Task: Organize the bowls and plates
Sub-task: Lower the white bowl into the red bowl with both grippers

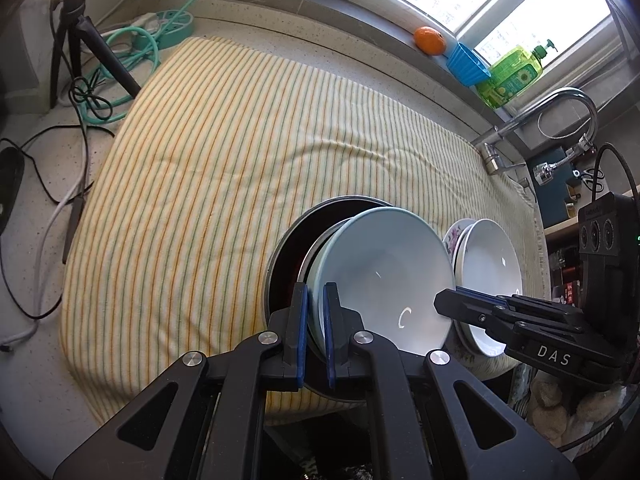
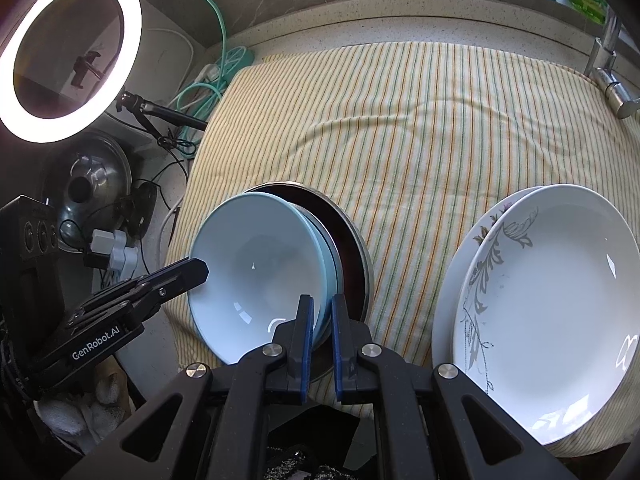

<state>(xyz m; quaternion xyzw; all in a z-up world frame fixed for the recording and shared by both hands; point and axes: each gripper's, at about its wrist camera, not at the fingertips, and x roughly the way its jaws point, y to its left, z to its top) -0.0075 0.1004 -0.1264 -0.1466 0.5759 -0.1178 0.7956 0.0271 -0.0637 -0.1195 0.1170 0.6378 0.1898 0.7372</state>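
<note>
Pale-blue bowl (image 1: 384, 276) hangs tilted between both tongs: left tongs (image 1: 315, 332) pinch one rim, right tongs (image 2: 321, 336) the opposite rim, directly over the metal pan (image 2: 352, 248) (dark inside) on the striped cloth (image 1: 224, 152). White plates (image 2: 548, 304) sit just to the right, clear of the path down.

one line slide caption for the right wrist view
Both grippers' fingers pinch a pale blue bowl beside stacked white plates.
</note>
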